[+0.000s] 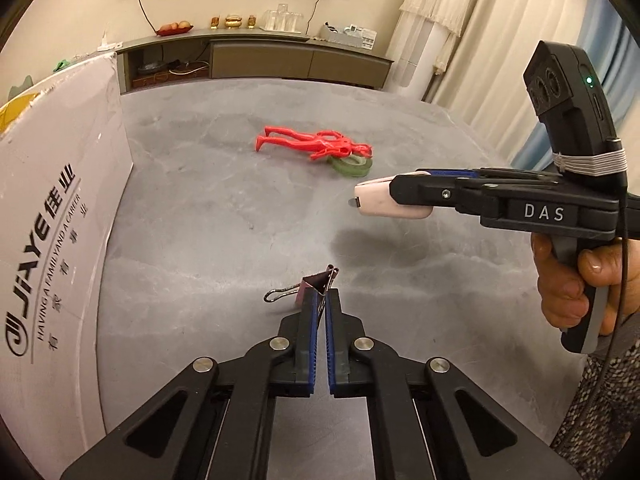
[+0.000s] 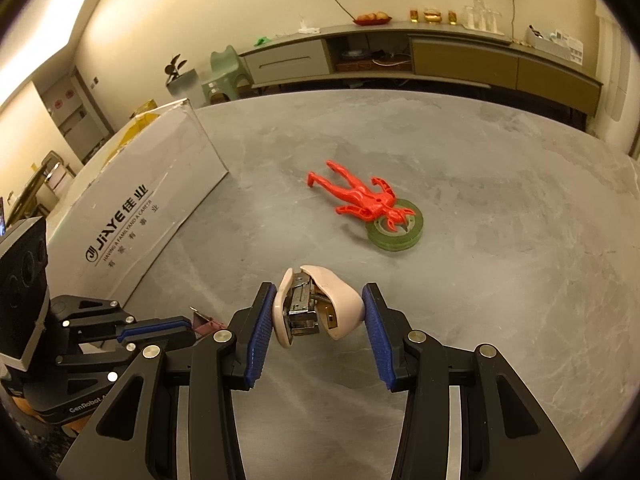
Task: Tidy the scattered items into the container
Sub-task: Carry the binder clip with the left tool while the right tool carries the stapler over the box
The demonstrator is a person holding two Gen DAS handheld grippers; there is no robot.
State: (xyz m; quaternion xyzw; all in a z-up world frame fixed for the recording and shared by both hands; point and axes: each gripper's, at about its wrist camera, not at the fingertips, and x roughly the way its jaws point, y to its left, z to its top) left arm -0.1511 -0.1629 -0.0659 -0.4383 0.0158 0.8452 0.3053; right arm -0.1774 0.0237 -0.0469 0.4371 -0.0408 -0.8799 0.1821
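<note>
The left gripper [image 1: 321,300] was clenched on a maroon binder clip [image 1: 316,285], its blue pads pressed on one wire handle while the other handle stuck out to the left, the clip hanging just above the grey table [image 1: 200,208]. To its right and a little ahead, the right gripper [image 2: 318,312] clasped a pale pink stapler [image 2: 316,306] between its blue fingers [image 2: 260,320], gripped by a hand [image 1: 568,280] on the black handle; in the right wrist view the stapler's metal underside faced the camera and its nose pointed forward, clear of the tabletop. Well ahead of both grippers a red plastic toy figure [image 1: 312,142] lay flat on the table, its head resting on top of a green roll of tape [image 1: 352,164]. To the left of the left gripper stood the white cardboard box [image 1: 60,200], printed with JIAYE lettering, its side wall upright on the table. Beyond the table ran a long low cabinet [image 1: 280,60] against the wall.
</note>
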